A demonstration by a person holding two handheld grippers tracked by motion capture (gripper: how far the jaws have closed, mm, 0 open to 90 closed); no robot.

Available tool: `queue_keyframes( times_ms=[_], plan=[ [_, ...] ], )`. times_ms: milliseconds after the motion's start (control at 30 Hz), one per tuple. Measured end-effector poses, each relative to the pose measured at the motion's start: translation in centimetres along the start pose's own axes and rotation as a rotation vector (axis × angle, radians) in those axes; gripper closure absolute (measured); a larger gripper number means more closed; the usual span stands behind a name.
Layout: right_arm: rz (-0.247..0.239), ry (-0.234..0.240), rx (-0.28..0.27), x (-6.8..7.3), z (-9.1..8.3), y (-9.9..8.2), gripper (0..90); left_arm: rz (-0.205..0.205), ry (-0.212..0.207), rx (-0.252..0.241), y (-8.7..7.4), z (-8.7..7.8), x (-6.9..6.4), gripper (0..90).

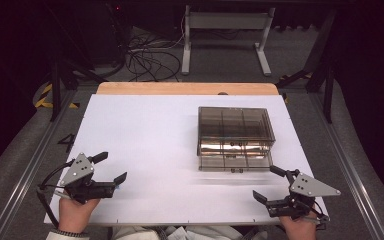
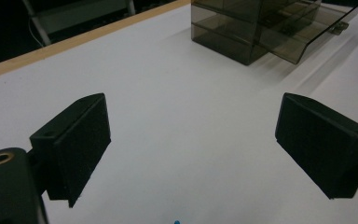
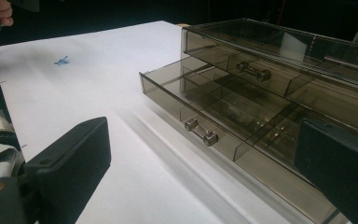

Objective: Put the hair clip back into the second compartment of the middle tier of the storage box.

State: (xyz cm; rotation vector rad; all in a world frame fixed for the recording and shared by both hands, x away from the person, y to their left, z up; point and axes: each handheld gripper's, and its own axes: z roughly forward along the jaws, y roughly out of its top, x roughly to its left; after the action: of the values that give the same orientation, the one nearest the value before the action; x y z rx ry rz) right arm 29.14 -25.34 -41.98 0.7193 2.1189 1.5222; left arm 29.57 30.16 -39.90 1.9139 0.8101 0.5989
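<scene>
While both hands rest at the near edge of the white table [image 1: 145,130], the smoked clear drawer box [image 1: 234,131] sits on the right half of the board, well beyond them. It is the landmark here: a two-tier cabinet with dividers inside. Its lower drawer [image 3: 200,109] is pulled partly out toward the person, its small metal handle [image 3: 201,132] facing the near side; the upper drawer [image 3: 251,70] is pushed in, with a like handle on its front.

The right gripper [image 1: 270,184] lies just in front of the box's near right corner, close to it but apart. Its jaws stand wide with nothing between them, and in the right gripper view the open drawer lies just ahead of them.

The left gripper [image 1: 113,167] is well to the left of the box, near the table's front left corner. Its jaws are spread broadly too, bare white surface between the pads [image 2: 77,144], no thing gripped. In the left gripper view the box appears far off at the upper right.

Beyond the box, a strip of bare wood [image 1: 187,88] marks the table's far edge.
</scene>
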Motion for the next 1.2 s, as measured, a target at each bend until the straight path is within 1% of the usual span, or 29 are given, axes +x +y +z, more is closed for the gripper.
queue_keyframes(
  times_ms=[100,133,167,200,267,333,367,400,433,500,533,600,633,700,767,833,867,1000,1033,1067,1133,1200],
  plan=[
    [-0.002,0.003,0.001,0.0,0.1,0.0,4.5,0.004,0.005,0.041,-0.2,0.4,0.2,12.2],
    [-0.002,0.003,0.002,0.0,0.1,0.0,4.5,-0.001,0.003,0.054,-0.3,0.5,0.4,12.5],
    [-0.002,0.005,0.002,0.0,0.1,0.0,4.5,-0.012,-0.001,0.078,-0.5,0.8,0.6,12.8],
    [-0.002,0.005,0.002,0.0,0.1,0.0,4.5,-0.012,-0.001,0.078,-0.5,0.8,0.6,13.0],
    [-0.002,0.007,0.002,0.0,0.1,0.0,4.5,-0.021,-0.002,0.096,-0.7,1.1,0.9,14.2],
    [-0.002,0.007,0.002,0.0,0.1,0.0,4.5,-0.025,-0.005,0.121,-0.9,1.2,1.1,15.5],
    [-0.003,0.006,0.003,0.1,0.1,0.0,4.5,-0.025,-0.009,0.146,-1.1,1.3,1.3,16.2],
    [-0.003,0.007,0.003,0.0,0.1,0.0,4.5,-0.025,-0.009,0.146,-1.1,1.3,1.3,16.9],
    [-0.002,0.007,0.002,0.0,0.1,0.0,4.5,-0.027,-0.011,0.162,-1.3,1.4,1.4,17.7],
    [0.000,0.009,0.003,0.0,0.1,0.0,4.5,-0.022,-0.016,0.185,-1.4,1.5,1.4,18.7],
    [-0.002,0.009,0.003,0.0,0.1,0.0,4.5,-0.022,-0.016,0.185,-1.4,1.5,1.4,19.1],
    [-0.004,0.009,0.003,0.0,0.1,0.0,4.5,-0.015,-0.017,0.203,-1.5,1.6,1.4,19.4],
    [-0.004,0.009,0.002,0.0,0.1,0.0,4.5,-0.012,-0.026,0.225,-1.6,1.7,1.5,19.6],
    [-0.002,0.010,0.002,0.0,0.1,0.0,4.5,-0.010,-0.028,0.234,-1.7,1.7,1.4,20.2],
    [-0.002,0.010,0.002,0.0,0.1,0.0,4.5,-0.002,-0.034,0.260,-1.8,1.8,1.4,20.7],
    [-0.003,0.010,0.002,0.0,0.1,0.0,4.5,-0.004,-0.033,0.267,-1.9,1.8,1.4,20.9],
    [-0.003,0.011,0.002,0.0,0.1,0.0,4.5,0.002,-0.033,0.273,-1.9,1.8,1.4,20.9],
    [-0.003,0.012,0.003,0.0,0.1,0.0,4.5,0.002,-0.050,0.302,-2.1,1.9,1.4,21.9],
    [-0.003,0.012,0.003,0.0,0.1,0.0,4.5,0.005,-0.053,0.319,-2.1,2.0,1.4,22.1],
    [-0.002,0.012,0.003,0.0,0.1,0.0,4.5,0.005,-0.053,0.319,-2.1,2.0,1.4,22.4],
    [-0.003,0.014,0.003,0.0,0.1,0.0,4.5,0.008,-0.057,0.350,-2.3,2.2,1.3,22.8],
    [-0.002,0.014,0.003,0.0,0.1,-0.1,4.5,0.019,-0.054,0.367,-2.3,2.3,1.4,23.1]
  ],
)
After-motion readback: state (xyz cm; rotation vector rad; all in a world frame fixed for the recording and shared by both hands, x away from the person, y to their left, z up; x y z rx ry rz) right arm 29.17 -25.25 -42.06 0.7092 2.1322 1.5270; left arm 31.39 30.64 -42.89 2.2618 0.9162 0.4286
